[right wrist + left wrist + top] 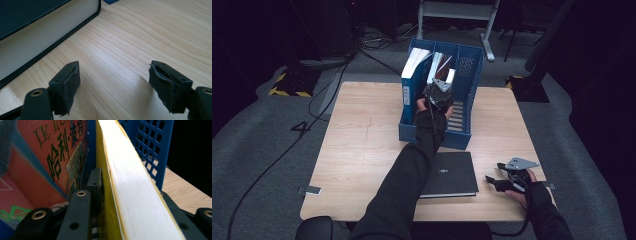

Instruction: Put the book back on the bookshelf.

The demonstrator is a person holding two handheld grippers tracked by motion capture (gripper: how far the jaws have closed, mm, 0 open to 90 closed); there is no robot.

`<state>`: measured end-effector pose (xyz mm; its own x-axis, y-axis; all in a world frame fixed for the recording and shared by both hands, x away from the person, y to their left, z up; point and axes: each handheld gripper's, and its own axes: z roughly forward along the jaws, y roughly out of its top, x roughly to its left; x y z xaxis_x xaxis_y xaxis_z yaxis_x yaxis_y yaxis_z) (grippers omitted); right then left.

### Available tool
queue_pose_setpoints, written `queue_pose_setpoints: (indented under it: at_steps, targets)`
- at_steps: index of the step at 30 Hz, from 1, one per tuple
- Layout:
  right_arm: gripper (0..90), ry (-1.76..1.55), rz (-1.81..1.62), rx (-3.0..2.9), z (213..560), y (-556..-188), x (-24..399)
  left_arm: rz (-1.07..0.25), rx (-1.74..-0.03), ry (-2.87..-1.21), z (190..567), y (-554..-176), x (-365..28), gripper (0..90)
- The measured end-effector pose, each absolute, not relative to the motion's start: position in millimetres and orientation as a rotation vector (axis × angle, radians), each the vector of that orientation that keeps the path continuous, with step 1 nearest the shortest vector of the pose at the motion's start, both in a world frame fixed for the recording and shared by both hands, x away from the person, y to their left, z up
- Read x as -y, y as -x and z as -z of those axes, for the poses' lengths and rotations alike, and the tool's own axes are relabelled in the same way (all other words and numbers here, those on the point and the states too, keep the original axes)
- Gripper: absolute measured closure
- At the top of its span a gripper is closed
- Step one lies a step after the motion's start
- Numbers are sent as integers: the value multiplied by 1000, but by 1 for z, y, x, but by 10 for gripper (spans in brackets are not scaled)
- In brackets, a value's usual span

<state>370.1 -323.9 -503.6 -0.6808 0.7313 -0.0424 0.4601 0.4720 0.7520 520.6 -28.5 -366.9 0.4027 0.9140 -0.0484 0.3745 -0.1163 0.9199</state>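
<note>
yellow book (130, 195) stood in the blue rack (472, 75) at the far side of the table (362, 150), between the left tool's (438, 97) jaws, their grip unclear. right tool (115, 85) rested apart. black book (452, 175) still waited nearby.

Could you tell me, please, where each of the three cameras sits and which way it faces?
High view: above the person's side, looking forward and down on the light wooden table; both dark-sleeved forearms, the left gripper at the blue plastic file rack, the right gripper low over the table.
Left gripper view: on the left gripper, looking into the rack along the yellow-covered book between its jaws.
Right gripper view: on the right gripper, facing across the tabletop with jaws apart.
Shared: the black hardcover book, in high and right gripper views.
</note>
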Motion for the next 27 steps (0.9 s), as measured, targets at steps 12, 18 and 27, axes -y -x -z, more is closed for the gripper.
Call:
queue_pose_setpoints:
  at_steps: [12, 18, 27]
  targets:
    - [248, -1011, -1051, -2369, 504, -371, 324, -675, -1088, -1737, 371, -506, 19, 508]
    - [248, -1010, -1050, -2369, 504, -371, 324, -674, -1005, -1832, 385, -490, 13, 473]
    - [248, -1016, -1054, -2371, 504, -372, 324, -638, -967, -1910, 414, -485, 3, 532]
